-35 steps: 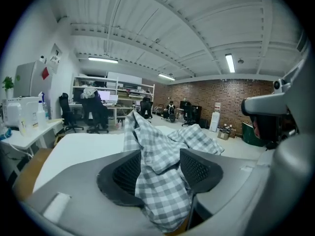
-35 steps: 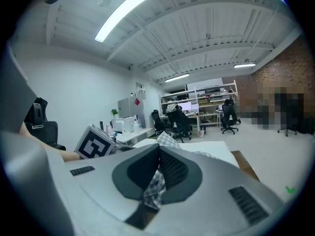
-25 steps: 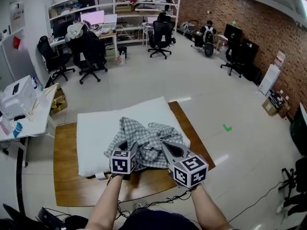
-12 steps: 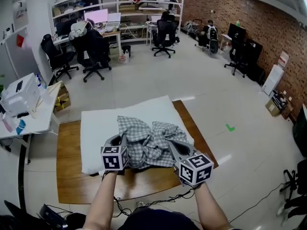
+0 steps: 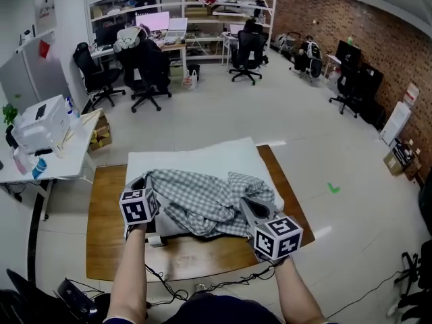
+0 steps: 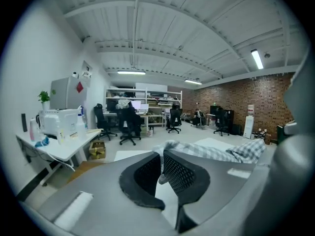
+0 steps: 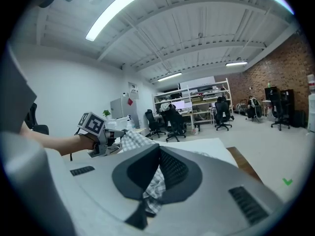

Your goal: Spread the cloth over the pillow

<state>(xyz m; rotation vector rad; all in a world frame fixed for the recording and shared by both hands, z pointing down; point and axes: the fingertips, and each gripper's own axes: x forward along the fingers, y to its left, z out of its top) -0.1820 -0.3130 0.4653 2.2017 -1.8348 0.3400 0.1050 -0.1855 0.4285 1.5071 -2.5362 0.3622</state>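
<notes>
Left gripper [image 5: 144,181]: swung out to the left since a second ago, jaws pinched tight on a corner of the cloth [image 5: 202,198]
Right gripper [image 5: 243,202]: hasn't budged, jaws clamped on the other edge
Cloth: half stretched, bunched in the middle, on the pillow's [image 5: 196,160] near side
Pillow: on the counter [image 5: 108,248]

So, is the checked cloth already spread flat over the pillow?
Not yet: the cloth lies bunched and wrinkled, covering only part of the pillow.
</notes>
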